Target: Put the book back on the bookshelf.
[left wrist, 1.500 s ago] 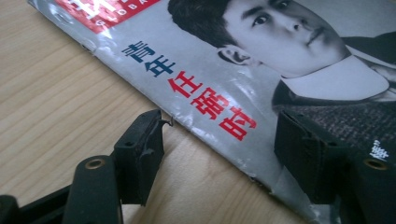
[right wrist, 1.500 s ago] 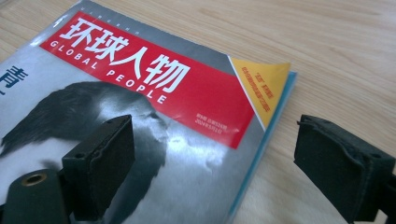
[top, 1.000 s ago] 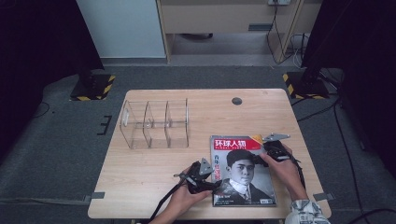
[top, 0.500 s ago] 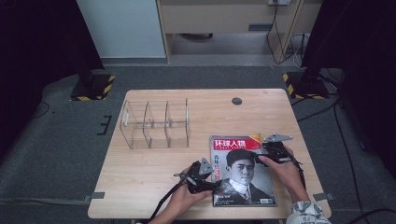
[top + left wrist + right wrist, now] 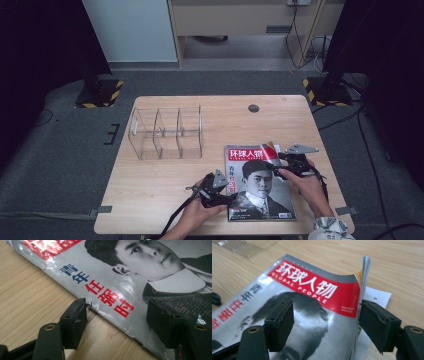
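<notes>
Both forearms reach in from the near edge of the wooden surface [image 5: 165, 200], one on each side of a magazine [image 5: 260, 192] that lies flat at its near right. The left hand [image 5: 192, 217] rests low at the magazine's near left corner, and its hand-held gripper [image 5: 227, 197] points right toward the spine edge. In the left gripper view, the jaws stand apart and astride that edge: one pad [image 5: 75, 321] sits on the bare wood just beside the cover, the other over the printed cover, neither pressing it, so this gripper is released.

The right hand [image 5: 307, 187] lies along the magazine's right side, its hand-held gripper [image 5: 281, 162] aimed left at the far right corner. That corner curls upward off the surface, showing the page edges. In the right gripper view the jaws straddle the raised corner, one pad over the cover, the other outside the page edges and close beside them; they have just been closing, with the corner between them, and no pad visibly squeezes it. A white slip [image 5: 378, 296] lies under that corner.

A clear three-bay rack [image 5: 167, 132] stands well apart at the far left.
</notes>
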`<state>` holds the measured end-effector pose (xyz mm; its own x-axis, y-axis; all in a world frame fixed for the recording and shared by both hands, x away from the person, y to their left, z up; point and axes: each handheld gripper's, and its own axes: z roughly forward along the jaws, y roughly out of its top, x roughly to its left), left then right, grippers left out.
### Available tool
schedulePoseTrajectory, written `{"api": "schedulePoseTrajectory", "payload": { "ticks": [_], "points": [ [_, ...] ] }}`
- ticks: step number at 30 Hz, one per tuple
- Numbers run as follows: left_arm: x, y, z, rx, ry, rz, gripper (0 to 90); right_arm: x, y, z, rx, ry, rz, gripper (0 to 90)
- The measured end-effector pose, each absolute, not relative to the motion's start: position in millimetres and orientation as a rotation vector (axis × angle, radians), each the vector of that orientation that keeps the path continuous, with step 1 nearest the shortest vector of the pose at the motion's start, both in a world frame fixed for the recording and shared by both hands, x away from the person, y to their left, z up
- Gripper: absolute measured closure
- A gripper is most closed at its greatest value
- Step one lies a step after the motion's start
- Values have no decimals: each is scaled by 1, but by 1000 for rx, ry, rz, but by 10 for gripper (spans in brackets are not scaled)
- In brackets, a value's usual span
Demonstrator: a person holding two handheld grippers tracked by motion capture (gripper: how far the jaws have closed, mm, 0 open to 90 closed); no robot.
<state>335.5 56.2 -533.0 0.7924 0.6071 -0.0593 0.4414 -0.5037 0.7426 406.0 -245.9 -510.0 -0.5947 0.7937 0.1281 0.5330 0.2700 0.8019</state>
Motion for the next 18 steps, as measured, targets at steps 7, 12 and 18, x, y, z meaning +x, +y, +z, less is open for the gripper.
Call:
{"api": "schedulePoseTrajectory", "payload": {
  "ticks": [7,12,18],
  "points": [
    [336,56,-533,2188,772,265,319,417,-250,-521,1286,2234,1182,290],
    [336,56,-532,2189,774,265,321,422,-249,-526,1299,2256,1100,286],
    [336,56,-532,2191,773,263,323,434,-243,-532,1299,2280,962,153]
  ]
}}
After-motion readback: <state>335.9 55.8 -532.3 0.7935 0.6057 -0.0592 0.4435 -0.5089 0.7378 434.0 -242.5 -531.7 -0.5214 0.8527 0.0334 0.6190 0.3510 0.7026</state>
